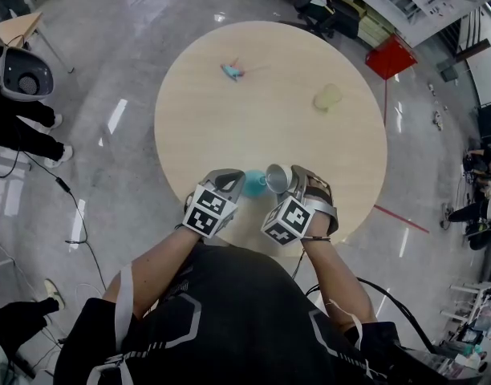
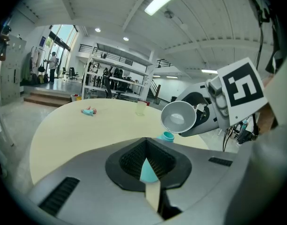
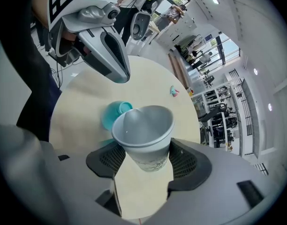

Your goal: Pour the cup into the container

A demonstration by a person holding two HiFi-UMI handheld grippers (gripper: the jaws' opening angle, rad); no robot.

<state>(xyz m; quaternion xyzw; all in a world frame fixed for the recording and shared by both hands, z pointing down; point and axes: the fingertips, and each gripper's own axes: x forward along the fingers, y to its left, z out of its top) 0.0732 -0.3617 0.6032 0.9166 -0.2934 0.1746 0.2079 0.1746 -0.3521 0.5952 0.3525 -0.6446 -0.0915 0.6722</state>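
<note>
Our right gripper clamps the cup, tipped mouth-first toward the container just beyond its jaws, which our left gripper pinches. We judge the pour is in hand: next the rim must come over the container's mouth and tip further. The table's edge lies just under both grippers; beyond them the top is open out to a toy and a tumbler.
</note>
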